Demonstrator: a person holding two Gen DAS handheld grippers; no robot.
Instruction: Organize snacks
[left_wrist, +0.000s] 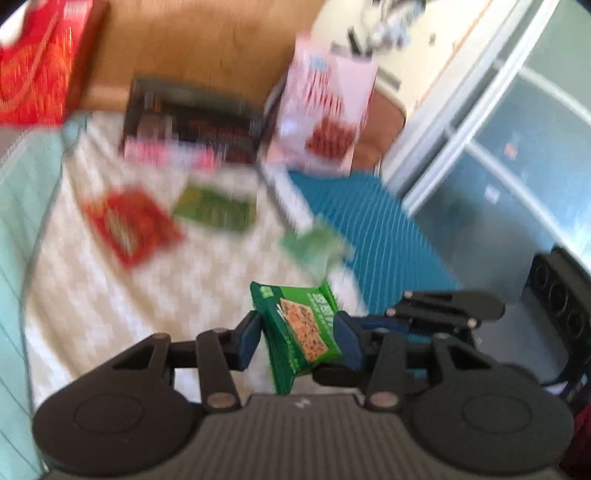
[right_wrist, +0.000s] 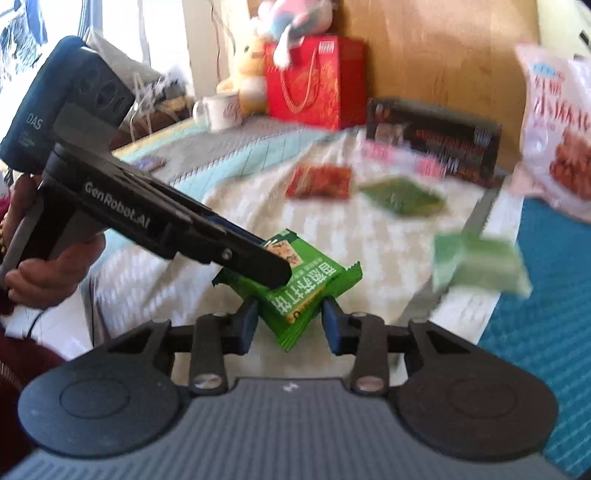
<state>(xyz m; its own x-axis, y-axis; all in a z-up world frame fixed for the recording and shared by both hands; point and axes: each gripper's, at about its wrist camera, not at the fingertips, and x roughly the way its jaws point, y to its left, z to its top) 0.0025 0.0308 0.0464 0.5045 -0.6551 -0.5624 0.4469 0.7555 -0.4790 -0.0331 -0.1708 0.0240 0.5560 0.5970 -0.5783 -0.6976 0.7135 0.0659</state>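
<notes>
A green cracker packet (left_wrist: 301, 328) hangs in the air between both grippers. My left gripper (left_wrist: 297, 338) is shut on it; in the right wrist view its fingers (right_wrist: 255, 264) clamp the packet's (right_wrist: 295, 291) top. My right gripper (right_wrist: 288, 325) has its blue pads on both sides of the packet's lower end, touching it. The right gripper's fingers (left_wrist: 443, 304) reach in from the right in the left wrist view. Below, on the white checkered cloth (left_wrist: 207, 273), lie a red packet (left_wrist: 131, 225), a green packet (left_wrist: 216, 208) and a pale green packet (left_wrist: 314, 247).
A dark box (left_wrist: 192, 118) and a pink snack bag (left_wrist: 325, 107) stand at the back, with a pink packet (left_wrist: 166, 155) before the box. A red gift bag (right_wrist: 314, 81), plush toys (right_wrist: 273, 37) and a white mug (right_wrist: 221, 109) are at back left. A blue ribbed mat (left_wrist: 373, 236) lies right.
</notes>
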